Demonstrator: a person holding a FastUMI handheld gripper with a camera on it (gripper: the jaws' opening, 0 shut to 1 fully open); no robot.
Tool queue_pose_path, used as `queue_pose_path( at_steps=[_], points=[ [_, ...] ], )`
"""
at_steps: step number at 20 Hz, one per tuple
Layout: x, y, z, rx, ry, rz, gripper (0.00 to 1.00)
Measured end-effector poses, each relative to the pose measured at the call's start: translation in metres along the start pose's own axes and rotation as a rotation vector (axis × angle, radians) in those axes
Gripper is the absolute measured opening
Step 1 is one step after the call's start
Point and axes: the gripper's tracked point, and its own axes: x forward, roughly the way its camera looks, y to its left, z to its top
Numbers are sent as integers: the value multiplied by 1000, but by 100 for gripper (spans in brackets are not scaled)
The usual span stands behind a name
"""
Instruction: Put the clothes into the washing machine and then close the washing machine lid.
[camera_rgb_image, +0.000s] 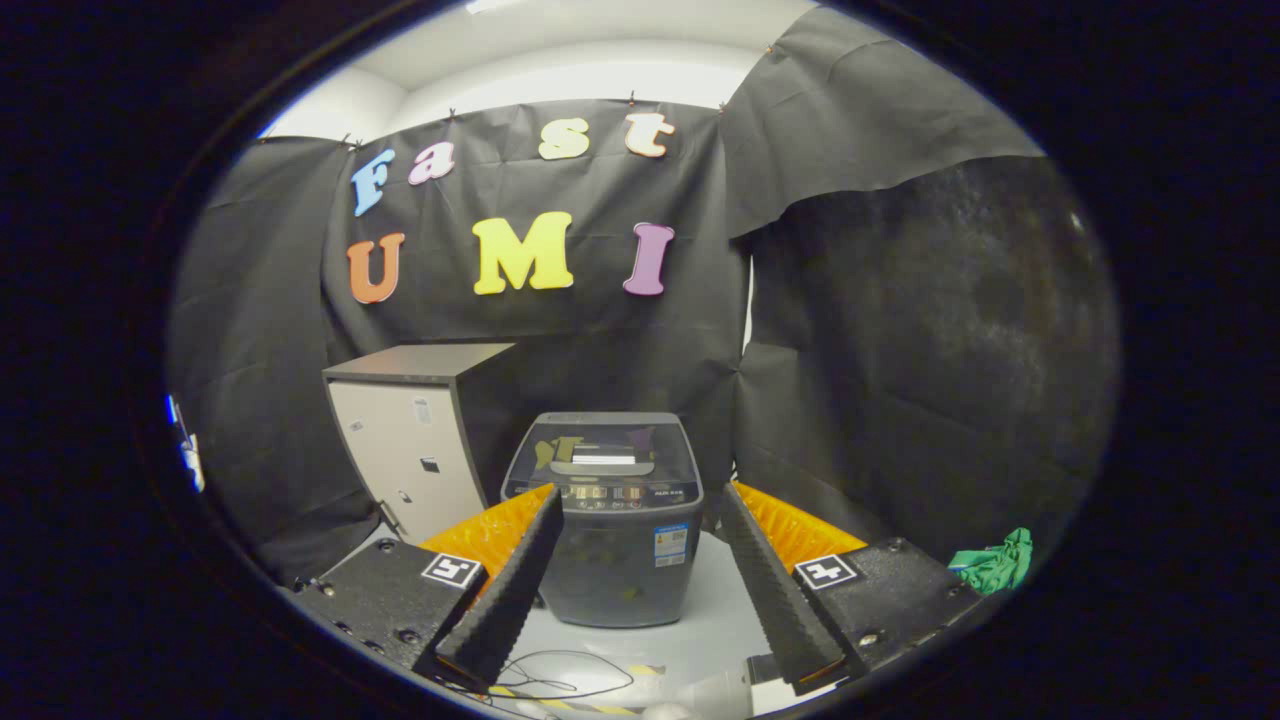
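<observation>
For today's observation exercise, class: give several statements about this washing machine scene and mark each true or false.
1. The washing machine has its lid down. True.
2. The gripper is clamped on the green cloth. False: its fingers are spread with nothing between them; the cloth lies off beside the right finger.
3. A cabinet stands beside the machine. True.
4. The machine lies on its side. False: it stands upright, beyond the fingers.

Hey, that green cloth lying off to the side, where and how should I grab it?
Take the green cloth at its raised, crumpled top fold, coming down from above: it lies in a loose heap, so bunched fabric pinches easily. The hand-held gripper is open, pointed at the washing machine, so swing toward the cloth first.
</observation>
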Motion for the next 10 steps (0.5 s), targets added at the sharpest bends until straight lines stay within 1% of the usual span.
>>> queue_pose_path(
  at_steps=[3, 6, 10],
  points=[
    [-9, -3, -1, -9, 17, 29, 99],
    [-13, -6, 4, -19, 5, 46, 99],
    [-19, -15, 5, -14, 8, 36, 99]
  ],
)
